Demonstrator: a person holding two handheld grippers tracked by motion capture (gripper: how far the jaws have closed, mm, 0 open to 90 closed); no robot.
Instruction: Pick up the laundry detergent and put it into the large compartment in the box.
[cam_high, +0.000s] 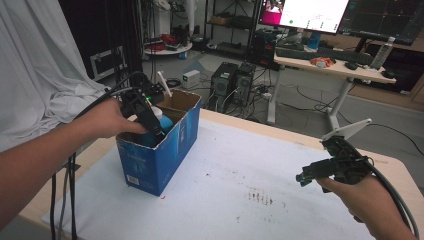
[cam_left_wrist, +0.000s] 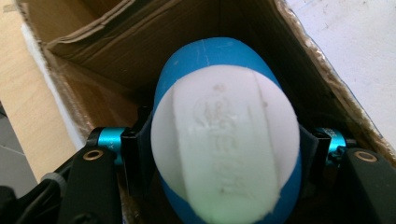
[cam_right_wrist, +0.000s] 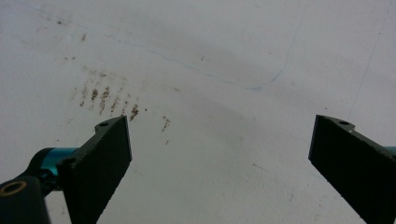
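Note:
A blue cardboard box (cam_high: 161, 159) stands open-topped on the left of the white-covered table (cam_high: 260, 165). My left gripper (cam_high: 156, 129) reaches down into it from the left and is shut on a blue and white oval container (cam_high: 164, 120). In the left gripper view the container (cam_left_wrist: 224, 93) shows a white embossed face with a blue rim, and both black pads (cam_left_wrist: 136, 156) press on its sides, with the brown box walls (cam_left_wrist: 107, 60) around it. My right gripper (cam_high: 303, 178) hovers open over the table at the right, nothing between its jaws (cam_right_wrist: 223, 125).
Small brown marks (cam_high: 259, 196) (cam_right_wrist: 109, 100) stain the white cover in front of the right gripper. Beyond the table stand computer towers (cam_high: 234, 82), a desk with monitors (cam_high: 330, 62) and a white drape (cam_high: 35, 65) at the left.

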